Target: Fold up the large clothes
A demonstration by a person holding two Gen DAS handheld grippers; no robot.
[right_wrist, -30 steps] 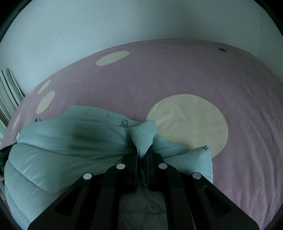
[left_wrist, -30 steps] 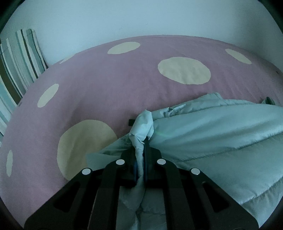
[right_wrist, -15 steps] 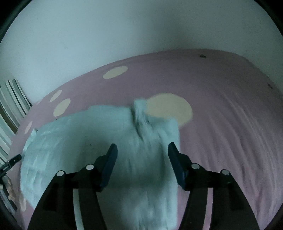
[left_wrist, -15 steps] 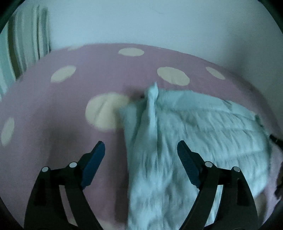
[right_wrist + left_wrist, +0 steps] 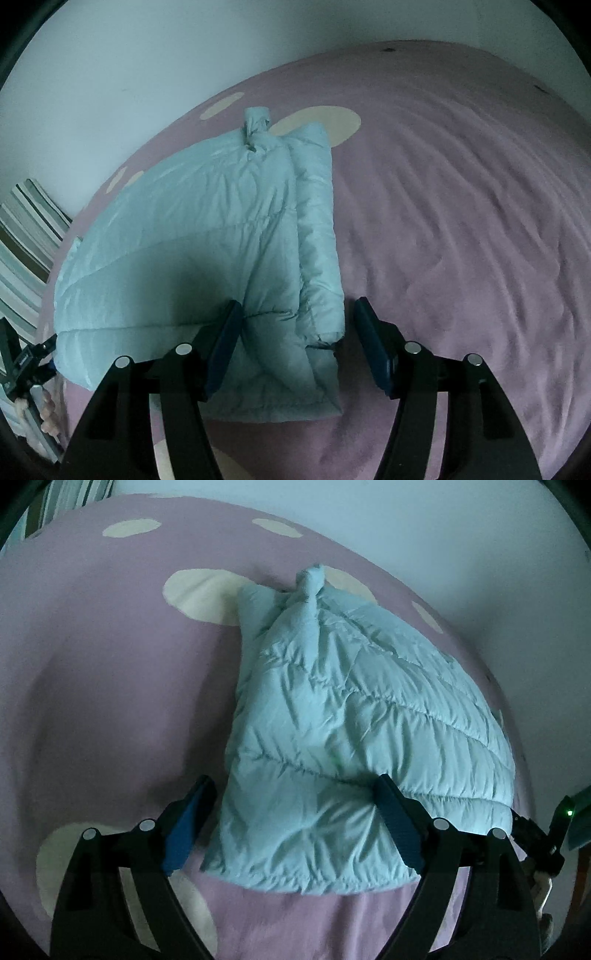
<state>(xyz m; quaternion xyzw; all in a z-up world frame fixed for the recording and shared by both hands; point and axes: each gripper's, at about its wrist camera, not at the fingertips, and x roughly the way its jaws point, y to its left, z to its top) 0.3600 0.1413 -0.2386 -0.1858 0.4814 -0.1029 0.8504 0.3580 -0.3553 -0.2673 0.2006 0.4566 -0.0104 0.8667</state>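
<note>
**Both jaws off the jacket**

My left gripper (image 5: pixel 291 823) and right gripper (image 5: pixel 297 347): jaws just opened, apart, clamping nothing, hovering over the near hem. Pale blue puffer jacket (image 5: pixel 351 720) lies folded on the pink dotted bed (image 5: pixel 461 221). Wall (image 5: pixel 110 55) beyond.

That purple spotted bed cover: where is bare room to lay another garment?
Right of the pale blue quilted jacket, the purple spotted bed cover lies bare. Left of it, toward the striped pillow, too. The strip between jacket and white wall is tight.
</note>
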